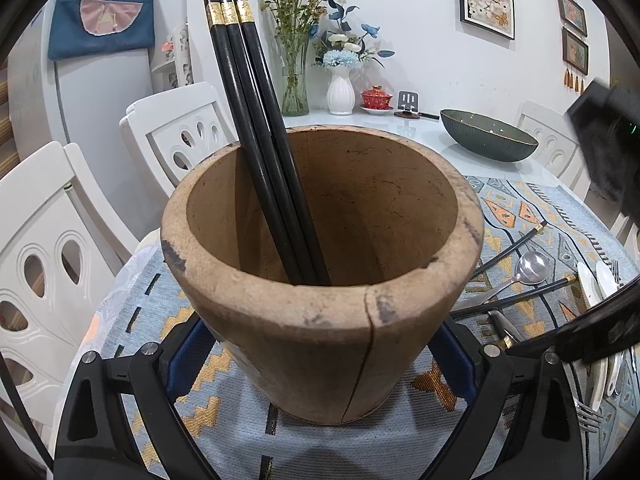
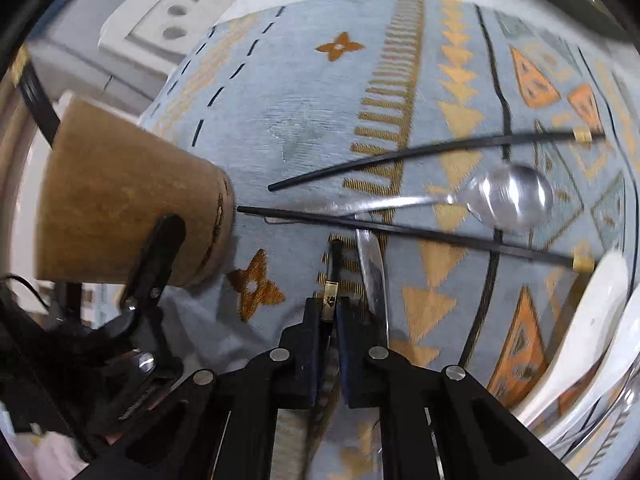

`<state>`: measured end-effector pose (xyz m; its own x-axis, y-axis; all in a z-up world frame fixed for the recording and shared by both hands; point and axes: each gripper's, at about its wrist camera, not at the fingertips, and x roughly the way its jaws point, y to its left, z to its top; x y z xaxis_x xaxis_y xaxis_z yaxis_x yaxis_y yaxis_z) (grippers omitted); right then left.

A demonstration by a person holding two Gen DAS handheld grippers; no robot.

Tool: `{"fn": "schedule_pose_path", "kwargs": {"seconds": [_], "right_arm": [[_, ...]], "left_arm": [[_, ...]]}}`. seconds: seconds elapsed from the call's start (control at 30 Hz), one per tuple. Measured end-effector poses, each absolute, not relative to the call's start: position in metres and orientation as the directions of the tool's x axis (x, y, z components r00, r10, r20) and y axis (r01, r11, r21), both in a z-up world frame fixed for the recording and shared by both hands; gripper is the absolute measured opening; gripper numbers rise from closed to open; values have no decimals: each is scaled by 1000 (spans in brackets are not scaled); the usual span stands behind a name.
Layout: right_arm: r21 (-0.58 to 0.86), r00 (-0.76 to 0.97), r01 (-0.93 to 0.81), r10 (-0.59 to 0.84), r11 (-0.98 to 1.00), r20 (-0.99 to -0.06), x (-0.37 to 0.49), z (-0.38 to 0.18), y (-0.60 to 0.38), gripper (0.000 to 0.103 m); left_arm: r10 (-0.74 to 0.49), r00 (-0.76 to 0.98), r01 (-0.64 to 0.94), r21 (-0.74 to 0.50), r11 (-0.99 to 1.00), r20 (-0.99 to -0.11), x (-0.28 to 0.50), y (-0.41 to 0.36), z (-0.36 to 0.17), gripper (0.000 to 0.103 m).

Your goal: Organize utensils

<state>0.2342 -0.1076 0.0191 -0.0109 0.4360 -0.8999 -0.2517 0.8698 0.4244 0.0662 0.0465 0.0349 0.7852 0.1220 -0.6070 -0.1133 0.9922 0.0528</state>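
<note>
A worn wooden holder (image 1: 320,320) stands on the patterned cloth (image 1: 132,320) with three black, gold-banded chopsticks (image 1: 260,140) leaning in it. My left gripper (image 1: 320,344) is open around the holder's base, and a strip of cloth shows between each blue pad and the wood. My right gripper (image 2: 330,312) points down at the cloth, shut on the gold-banded end of a black chopstick (image 2: 335,264). Beside it lie a table knife (image 2: 374,276), two loose chopsticks (image 2: 420,152) (image 2: 400,232) and a steel spoon (image 2: 508,196). The holder (image 2: 120,200) is to the left.
White ceramic spoons (image 2: 580,328) and forks (image 1: 588,416) lie at the right edge of the cloth. A dark green bowl (image 1: 488,140), flower vases (image 1: 340,92) and a red lidded cup (image 1: 376,98) stand at the back. White chairs (image 1: 52,260) ring the table.
</note>
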Motion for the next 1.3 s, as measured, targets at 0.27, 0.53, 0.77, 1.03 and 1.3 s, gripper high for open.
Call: {"fn": "schedule_pose_path", "kwargs": {"seconds": [0.27, 0.53, 0.77, 1.03, 1.3], "right_arm": [[533, 33, -128, 540, 837, -841, 259, 25, -139, 7], [480, 22, -141, 487, 866, -873, 258, 0, -132, 6], [491, 57, -154, 504, 858, -862, 261, -2, -119, 6], [494, 75, -138, 506, 859, -859, 256, -1, -124, 6], [498, 84, -128, 510, 858, -856, 254, -1, -126, 6]], "left_arm": [[121, 785, -113, 52, 992, -608, 68, 50, 35, 98], [120, 784, -112, 51, 992, -609, 68, 51, 36, 98], [118, 777, -111, 49, 993, -618, 72, 54, 35, 98], [106, 773, -107, 36, 994, -626, 74, 57, 34, 98], [107, 773, -108, 37, 994, -626, 73, 57, 34, 98]]}}
